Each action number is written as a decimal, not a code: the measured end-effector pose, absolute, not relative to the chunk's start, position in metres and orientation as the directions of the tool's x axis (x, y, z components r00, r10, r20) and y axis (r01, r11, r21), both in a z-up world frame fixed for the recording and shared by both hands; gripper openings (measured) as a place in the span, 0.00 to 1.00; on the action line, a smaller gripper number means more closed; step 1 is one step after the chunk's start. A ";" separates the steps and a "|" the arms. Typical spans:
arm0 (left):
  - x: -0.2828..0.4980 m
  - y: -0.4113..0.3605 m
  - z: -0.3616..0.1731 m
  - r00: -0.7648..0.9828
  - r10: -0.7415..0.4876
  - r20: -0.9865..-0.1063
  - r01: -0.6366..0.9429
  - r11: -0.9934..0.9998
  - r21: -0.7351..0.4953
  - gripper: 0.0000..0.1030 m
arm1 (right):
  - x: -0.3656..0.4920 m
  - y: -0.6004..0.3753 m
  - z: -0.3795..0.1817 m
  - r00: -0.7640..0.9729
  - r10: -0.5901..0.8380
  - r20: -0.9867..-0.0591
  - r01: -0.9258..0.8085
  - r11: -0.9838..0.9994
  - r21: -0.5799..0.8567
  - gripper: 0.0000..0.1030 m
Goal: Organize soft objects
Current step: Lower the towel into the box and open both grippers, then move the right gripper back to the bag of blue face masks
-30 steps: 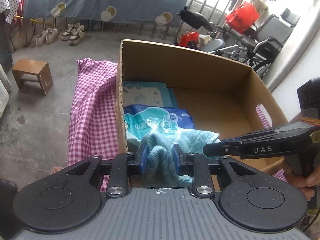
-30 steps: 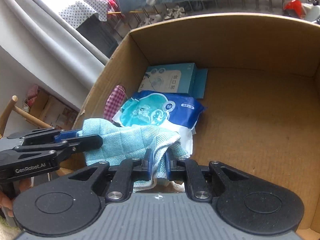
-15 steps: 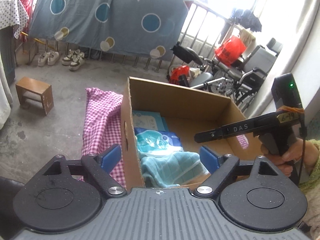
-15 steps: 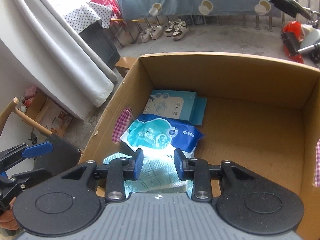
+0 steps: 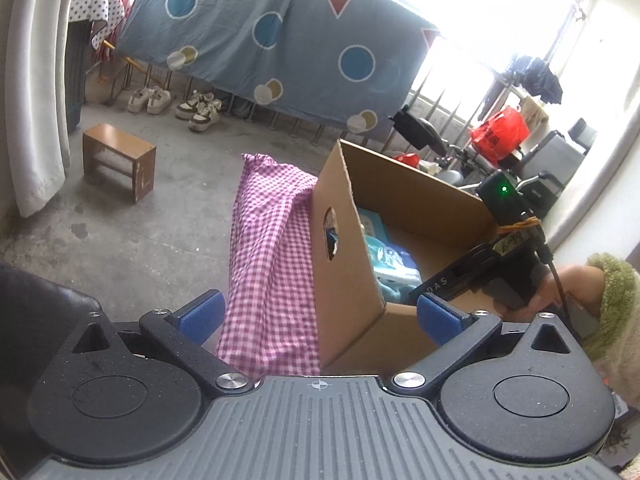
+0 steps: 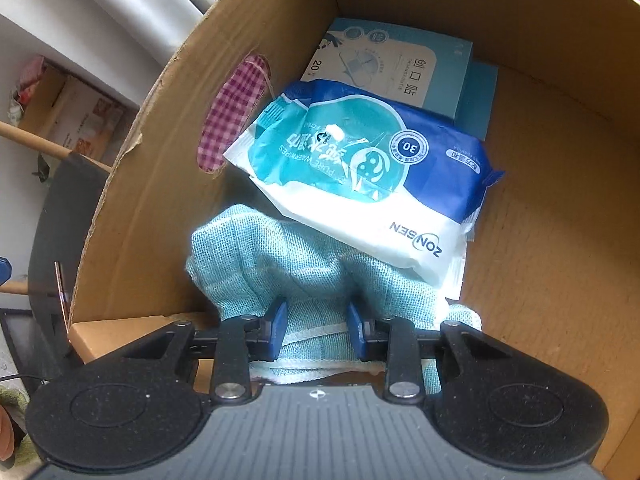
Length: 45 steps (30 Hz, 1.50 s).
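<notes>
Soft, light blue towel (image 6: pixel 280 272) lies crumpled in the cardboard box (image 6: pixel 560 240), at six o'clock from the wipes pack (image 6: pixel 360 184). Right hand-held gripper (image 6: pixel 316 330) straddles a raised fold, jaws narrow, grip unclear. Left hand-held gripper (image 5: pixel 320 316) opening wide, empty.

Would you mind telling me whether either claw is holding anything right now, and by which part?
The left claw is empty, its jaws opening. The right claw straddles a fold of the teal cloth in the box; whether it grips cannot be told.
</notes>
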<state>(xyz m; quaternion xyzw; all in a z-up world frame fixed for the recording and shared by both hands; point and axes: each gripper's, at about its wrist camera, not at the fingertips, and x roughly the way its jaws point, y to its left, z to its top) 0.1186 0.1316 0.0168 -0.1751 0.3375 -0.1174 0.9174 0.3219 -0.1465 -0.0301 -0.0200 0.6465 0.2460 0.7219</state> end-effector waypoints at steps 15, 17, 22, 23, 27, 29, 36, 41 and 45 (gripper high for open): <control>0.091 0.143 -0.006 0.758 -0.305 -0.577 0.096 0.926 -0.364 1.00 | 0.326 -0.111 0.003 0.053 0.396 -0.917 -0.418 0.842 0.340 0.35; 0.090 0.142 -0.007 0.752 -0.306 -0.584 0.094 0.927 -0.364 1.00 | 0.332 -0.100 -0.016 0.032 0.364 -0.931 -0.410 0.854 0.320 0.34; 0.087 0.141 -0.010 0.754 -0.296 -0.586 0.093 0.932 -0.351 1.00 | 0.338 -0.100 -0.027 0.002 0.356 -0.935 -0.369 0.869 0.330 0.35; 0.086 0.142 -0.009 0.756 -0.294 -0.585 0.092 0.932 -0.349 1.00 | 0.338 -0.106 -0.021 0.010 0.379 -0.925 -0.355 0.866 0.351 0.35; 0.086 0.145 -0.009 0.757 -0.302 -0.580 0.096 0.928 -0.359 1.00 | 0.329 -0.135 0.007 0.072 0.441 -0.895 -0.327 0.858 0.396 0.50; 0.085 0.147 -0.008 0.754 -0.314 -0.577 0.098 0.923 -0.373 1.00 | 0.326 -0.152 0.012 0.104 0.435 -0.894 -0.306 0.869 0.388 0.52; 0.071 0.152 -0.007 0.769 -0.349 -0.535 0.120 0.902 -0.415 1.00 | 0.302 -0.194 0.014 0.184 0.485 -0.855 -0.210 0.869 0.448 0.53; 0.072 0.150 -0.018 0.712 -0.339 -0.615 0.063 0.904 -0.424 1.00 | 0.247 -0.225 0.049 0.313 0.612 -0.726 -0.236 0.791 0.565 0.65; 0.077 0.145 -0.029 0.647 -0.304 -0.699 0.005 0.919 -0.395 1.00 | 0.192 -0.240 0.048 0.345 0.649 -0.678 -0.253 0.760 0.598 0.66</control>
